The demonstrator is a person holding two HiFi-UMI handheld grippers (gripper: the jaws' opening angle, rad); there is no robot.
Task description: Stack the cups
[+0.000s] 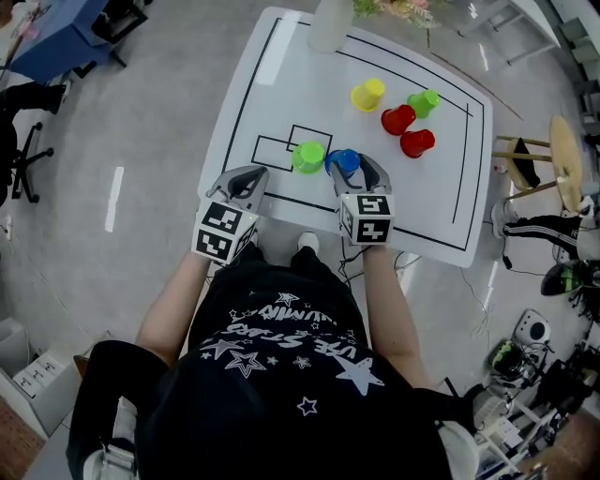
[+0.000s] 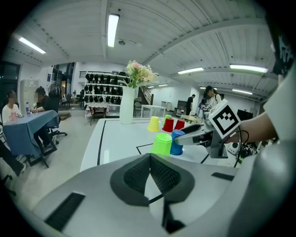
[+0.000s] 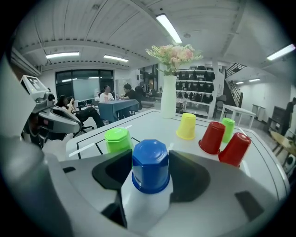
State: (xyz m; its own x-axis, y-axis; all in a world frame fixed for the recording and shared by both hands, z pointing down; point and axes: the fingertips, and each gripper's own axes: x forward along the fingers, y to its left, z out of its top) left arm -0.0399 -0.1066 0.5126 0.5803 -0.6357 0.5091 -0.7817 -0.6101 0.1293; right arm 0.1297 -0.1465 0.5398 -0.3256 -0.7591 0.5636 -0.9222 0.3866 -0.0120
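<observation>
A blue cup (image 1: 347, 161) stands upside down on the white table (image 1: 281, 75), close beside a light green cup (image 1: 307, 157). My right gripper (image 1: 354, 167) is shut on the blue cup (image 3: 150, 165), with a pad against each side of it. The green cup (image 3: 118, 140) sits just left of those jaws. My left gripper (image 1: 255, 173) hovers at the table's near edge, left of the green cup (image 2: 163, 144), its jaws shut with nothing between them. Farther back stand a yellow cup (image 1: 367, 95), two red cups (image 1: 397, 119) (image 1: 417, 142) and a second green cup (image 1: 424, 102).
A white vase with flowers (image 1: 330, 23) stands at the table's far edge. Black lines mark rectangles on the tabletop. People sit at a blue table (image 2: 27, 127) off to the left. A stool (image 1: 562, 164) and cables lie on the floor to the right.
</observation>
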